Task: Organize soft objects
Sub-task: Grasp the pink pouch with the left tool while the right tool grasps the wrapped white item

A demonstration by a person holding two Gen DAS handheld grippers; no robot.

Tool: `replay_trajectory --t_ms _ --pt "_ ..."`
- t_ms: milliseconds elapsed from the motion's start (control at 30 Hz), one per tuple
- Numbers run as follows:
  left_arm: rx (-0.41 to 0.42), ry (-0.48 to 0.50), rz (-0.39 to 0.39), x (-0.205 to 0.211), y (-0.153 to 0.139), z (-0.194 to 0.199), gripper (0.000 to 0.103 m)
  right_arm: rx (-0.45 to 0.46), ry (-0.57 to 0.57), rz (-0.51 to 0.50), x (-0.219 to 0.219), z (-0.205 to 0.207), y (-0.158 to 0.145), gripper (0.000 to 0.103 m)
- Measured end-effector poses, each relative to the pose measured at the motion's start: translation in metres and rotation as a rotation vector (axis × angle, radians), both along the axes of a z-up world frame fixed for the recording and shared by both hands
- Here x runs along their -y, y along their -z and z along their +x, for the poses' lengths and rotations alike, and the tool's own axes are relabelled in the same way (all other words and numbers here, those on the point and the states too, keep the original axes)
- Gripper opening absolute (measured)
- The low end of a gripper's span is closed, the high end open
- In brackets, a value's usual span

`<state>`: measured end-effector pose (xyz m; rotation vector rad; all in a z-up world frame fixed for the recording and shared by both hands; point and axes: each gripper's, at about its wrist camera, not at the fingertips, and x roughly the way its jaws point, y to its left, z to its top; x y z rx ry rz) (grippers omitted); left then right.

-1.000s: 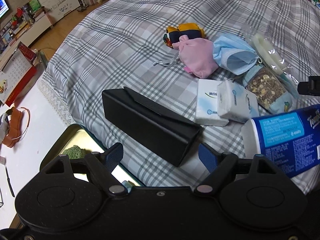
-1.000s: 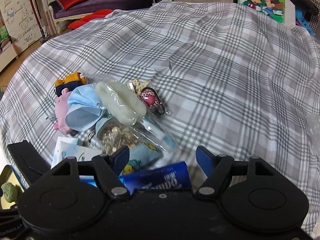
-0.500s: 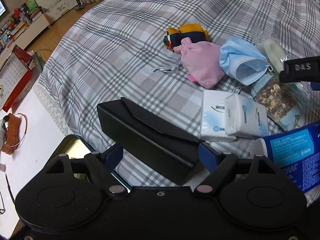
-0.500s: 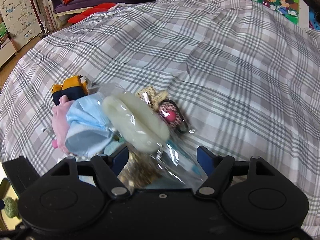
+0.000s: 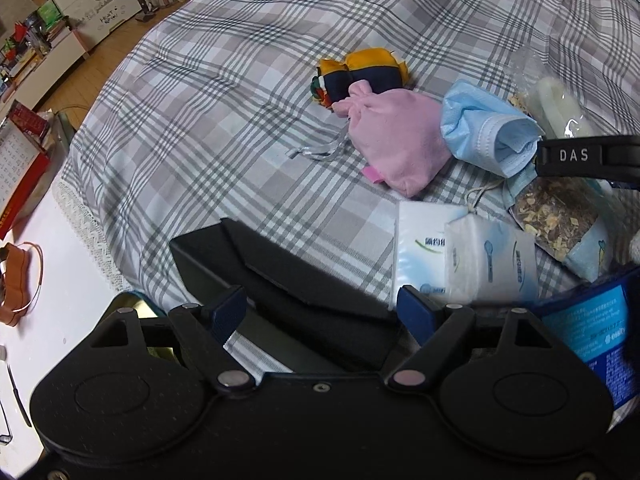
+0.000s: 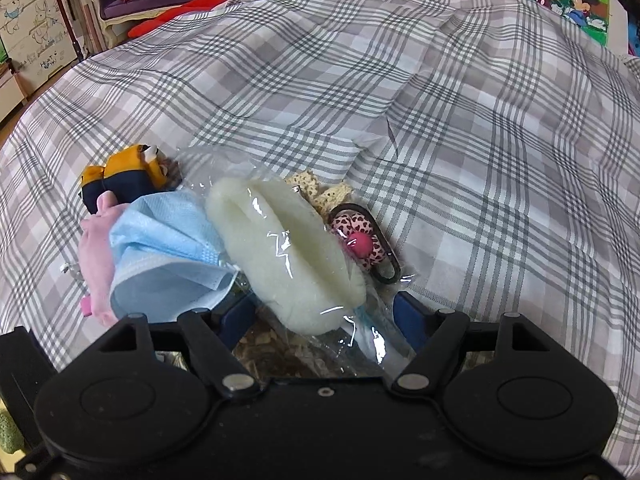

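1. The left gripper is held wide open with nothing between its fingers, poised over a black case lying on the plaid bed.
2. The right gripper is likewise spread open and empty; a cream pad in a clear bag lies between and just ahead of its fingertips.
3. Beside that bag, a blue face mask, a pink pouch and a yellow-and-navy cloth bundle are clustered, touching.
4. Two tissue packs are seen near the case.
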<state>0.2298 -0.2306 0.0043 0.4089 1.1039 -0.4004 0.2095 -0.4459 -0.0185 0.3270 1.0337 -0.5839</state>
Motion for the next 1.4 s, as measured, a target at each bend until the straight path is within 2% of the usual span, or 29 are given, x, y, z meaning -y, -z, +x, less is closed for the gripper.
replay_trajectory --t_ms 167,267,300,433,500,633,767,1000,1400 --pt "-0.008 0.004 -0.016 0.010 -0.001 0.007 0.079 0.019 0.007 0.039 0.008 -0.001 0.002 0.072" --pt "-0.014 0.004 -0.028 0.016 -0.002 0.013 0.079 0.039 0.004 0.059 0.010 -0.004 0.001 0.062" --pt "-0.014 0.001 -0.031 0.018 -0.003 0.016 0.079 0.047 0.000 0.068 0.010 -0.005 0.000 0.053" --pt "-0.008 -0.018 -0.041 0.025 -0.006 0.032 0.079 0.062 0.031 0.040 0.014 -0.011 -0.004 0.042" --pt "-0.008 -0.028 -0.043 0.029 -0.006 0.041 0.079 0.068 0.063 0.015 0.019 -0.017 -0.005 0.041" --pt "-0.001 -0.033 -0.028 0.043 -0.002 0.056 0.079 0.108 0.125 0.063 0.036 -0.030 -0.008 0.041" --pt "-0.011 -0.015 -0.015 0.061 0.007 0.065 0.079 0.092 0.153 0.041 0.041 -0.034 -0.006 0.041" --pt "-0.050 0.036 -0.021 0.087 0.020 0.074 0.080 0.067 0.150 0.032 0.043 -0.031 0.000 0.041" --pt "-0.111 0.062 -0.015 0.113 0.038 0.087 0.080 0.054 0.152 0.012 0.041 -0.030 0.001 0.041"
